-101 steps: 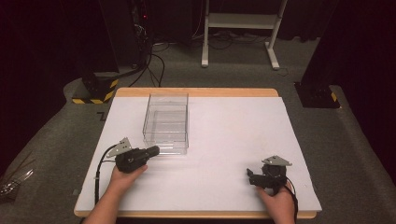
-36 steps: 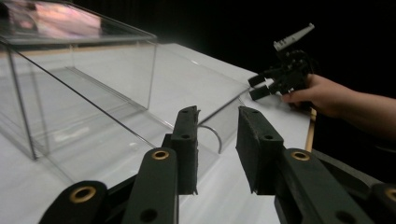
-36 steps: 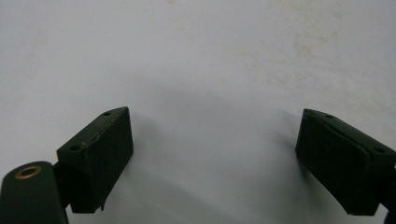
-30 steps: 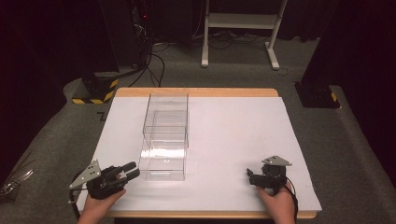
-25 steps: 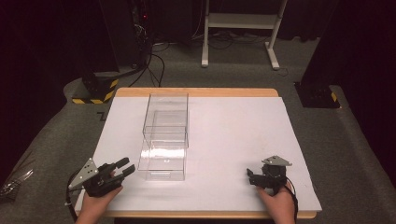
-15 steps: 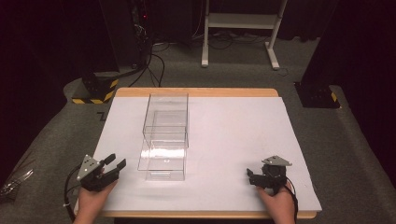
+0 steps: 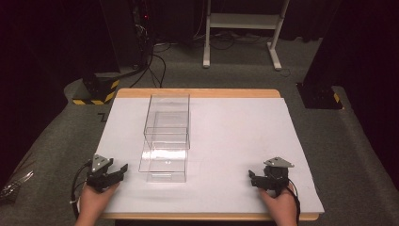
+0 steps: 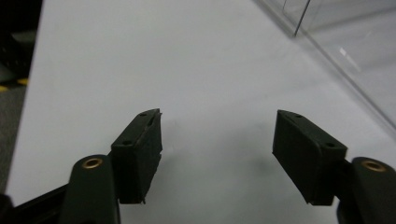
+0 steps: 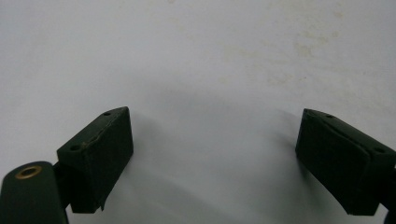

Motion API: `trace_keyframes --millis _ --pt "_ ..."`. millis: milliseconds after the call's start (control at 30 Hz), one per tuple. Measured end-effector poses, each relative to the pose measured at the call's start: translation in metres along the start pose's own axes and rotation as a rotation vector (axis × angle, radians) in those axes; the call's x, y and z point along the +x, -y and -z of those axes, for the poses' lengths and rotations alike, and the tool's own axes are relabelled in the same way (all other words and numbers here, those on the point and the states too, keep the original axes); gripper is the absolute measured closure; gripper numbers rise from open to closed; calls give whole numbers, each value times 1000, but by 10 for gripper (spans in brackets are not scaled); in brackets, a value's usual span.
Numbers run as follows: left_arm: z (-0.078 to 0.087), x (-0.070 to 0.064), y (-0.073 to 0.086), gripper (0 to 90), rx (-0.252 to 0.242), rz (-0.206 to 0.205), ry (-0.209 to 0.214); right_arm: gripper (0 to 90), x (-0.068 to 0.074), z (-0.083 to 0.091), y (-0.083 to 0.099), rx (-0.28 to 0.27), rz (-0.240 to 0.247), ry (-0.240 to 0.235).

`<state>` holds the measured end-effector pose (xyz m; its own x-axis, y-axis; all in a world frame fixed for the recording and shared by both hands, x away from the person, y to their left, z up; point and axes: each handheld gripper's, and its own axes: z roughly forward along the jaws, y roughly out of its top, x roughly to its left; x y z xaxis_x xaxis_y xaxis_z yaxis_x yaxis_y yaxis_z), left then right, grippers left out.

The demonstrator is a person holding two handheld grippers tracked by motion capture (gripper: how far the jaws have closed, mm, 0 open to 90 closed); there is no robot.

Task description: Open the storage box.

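Clear plastic box (image 7: 165, 141) mid-table, no readable text — left gripper (image 7: 117, 172) & right gripper (image 7: 254, 178) jaws apart, empty.

Two hand-held grippers (image 7: 121, 168) (image 7: 252, 178), seemingly one clear drawer box (image 7: 166, 136).

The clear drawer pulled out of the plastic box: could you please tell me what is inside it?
Nothing shows inside the clear drawer: through its walls the high view gives just the white table beneath. The part tucked inside the clear box sits behind overlapping walls and glare, so something small there could go unseen.
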<state>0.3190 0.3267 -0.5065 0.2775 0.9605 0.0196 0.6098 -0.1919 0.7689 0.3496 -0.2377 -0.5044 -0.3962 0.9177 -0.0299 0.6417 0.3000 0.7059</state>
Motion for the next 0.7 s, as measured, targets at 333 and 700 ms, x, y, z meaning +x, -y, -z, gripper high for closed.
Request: trace_keyframes --millis 333,700 --pt "-3 -2 -1 308 29 6 -1 111 0 0 0 -1 2 0" --pt "-3 -1 -1 299 29 9 5 111 0 0 0 -1 1 -2"
